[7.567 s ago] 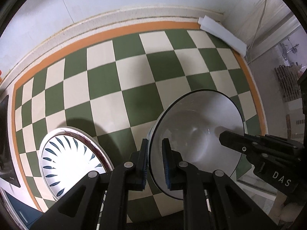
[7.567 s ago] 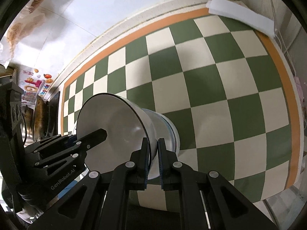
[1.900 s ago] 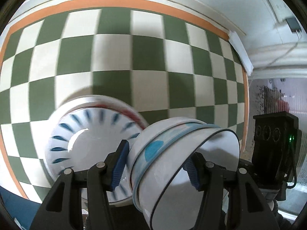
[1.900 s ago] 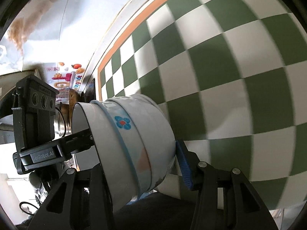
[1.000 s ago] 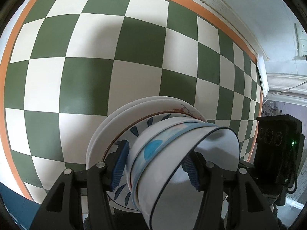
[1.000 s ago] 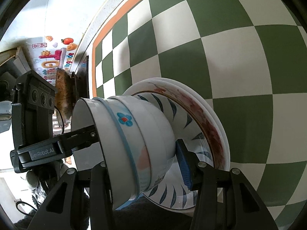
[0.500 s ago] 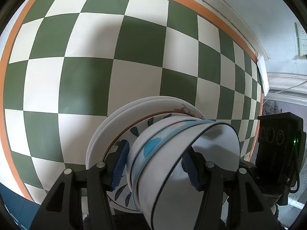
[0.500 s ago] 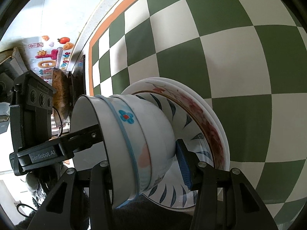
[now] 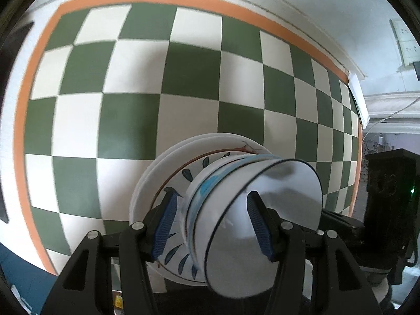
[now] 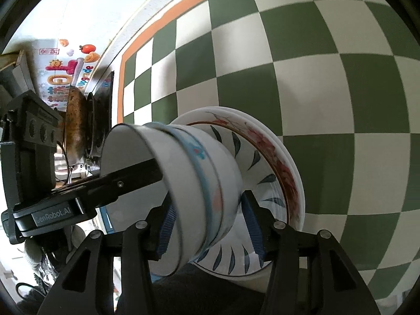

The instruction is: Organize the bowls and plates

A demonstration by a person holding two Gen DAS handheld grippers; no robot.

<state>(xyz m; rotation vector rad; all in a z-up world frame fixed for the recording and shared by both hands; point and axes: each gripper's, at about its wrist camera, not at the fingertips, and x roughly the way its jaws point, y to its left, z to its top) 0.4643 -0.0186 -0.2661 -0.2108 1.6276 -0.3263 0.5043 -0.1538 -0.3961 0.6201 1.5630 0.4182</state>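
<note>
Now the stack of bowls (image 9: pixel 275 191) is right over the stack of plates (image 9: pixel 162 173), at the near side of the green and white checked worktop (image 9: pixel 131 78). The bowls sit one inside the other. The plates lie flat, and the top plate has blue leaf marks. The bottom bowl looks like it is on the top plate, but I cannot tell for sure if it touches.

The left tongs (image 9: pixel 212 197) are closed on the bowls. One blue pad is on the outside and one is inside the top bowl. The right tongs (image 10: pixel 208 202) hold the bowls from the other side. Their jaws are opening, with the bowls between them, and the pads look like they are just coming off.

I think the step in hand is setting the bowls down and letting go. To do it well, the bowls should rest flat in the middle of the top plate first. Then each pair of tongs should open slowly and wide. After that they should lift away gently, so no pad bumps a rim. A bump could slide the bowls or shake the plates.
</note>
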